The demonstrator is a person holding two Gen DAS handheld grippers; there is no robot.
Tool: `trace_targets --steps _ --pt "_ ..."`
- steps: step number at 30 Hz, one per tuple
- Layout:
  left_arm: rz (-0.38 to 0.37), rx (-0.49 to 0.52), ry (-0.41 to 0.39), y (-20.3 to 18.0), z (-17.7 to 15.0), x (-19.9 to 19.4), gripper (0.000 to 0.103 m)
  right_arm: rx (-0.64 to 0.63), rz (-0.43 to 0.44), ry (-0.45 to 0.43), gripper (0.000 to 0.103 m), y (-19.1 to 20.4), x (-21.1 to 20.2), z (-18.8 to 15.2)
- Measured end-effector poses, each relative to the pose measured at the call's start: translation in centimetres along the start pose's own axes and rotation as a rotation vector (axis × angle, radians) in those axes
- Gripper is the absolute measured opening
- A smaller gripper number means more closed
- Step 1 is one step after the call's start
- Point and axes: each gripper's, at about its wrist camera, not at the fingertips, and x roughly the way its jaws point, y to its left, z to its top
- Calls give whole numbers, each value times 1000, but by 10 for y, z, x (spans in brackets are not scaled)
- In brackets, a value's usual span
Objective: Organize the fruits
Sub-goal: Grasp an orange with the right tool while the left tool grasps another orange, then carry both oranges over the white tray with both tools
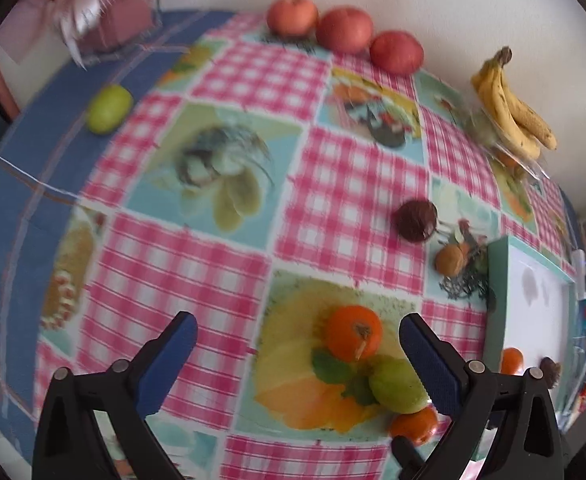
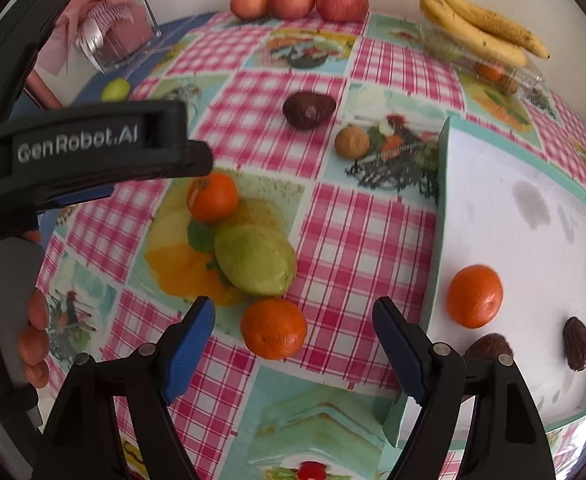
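Take the green guava (image 2: 255,259) as your landmark: an orange (image 2: 213,197) touches its far-left side and another orange (image 2: 273,329) sits just at its near side, so your right gripper (image 2: 293,350), jaws spread, has open bench (image 2: 357,240) only to the guava's right, up to the wall of the white tray (image 2: 439,216). Left of the guava your left gripper (image 2: 93,152) hangs over the cloth and blocks that side. Beyond the guava, a dark fruit (image 2: 309,110) and a walnut (image 2: 352,142) stand well apart, with bare cloth between.
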Motion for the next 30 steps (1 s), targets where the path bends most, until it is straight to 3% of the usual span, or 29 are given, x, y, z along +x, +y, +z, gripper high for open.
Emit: trace_targets --steps 2,5,7,15,22,30 --pt "-13 0 21 -2 -1 6 98 -5 -1 20 76 0 5 -1" --pt "7 26 45 -8 -5 14 84 -12 -1 39 65 1 11 -2" --pt "-7 32 58 -11 -5 16 79 -15 2 48 61 1 13 -2" --pt "-125 19 72 -19 -6 17 38 -37 53 47 38 6 13 -2" --pt "-97 14 46 -19 -3 13 37 -62 64 24 37 14 2 -1" --pt "-104 -25 -61 -7 3 -23 37 -18 63 -106 37 -3 -49 8"
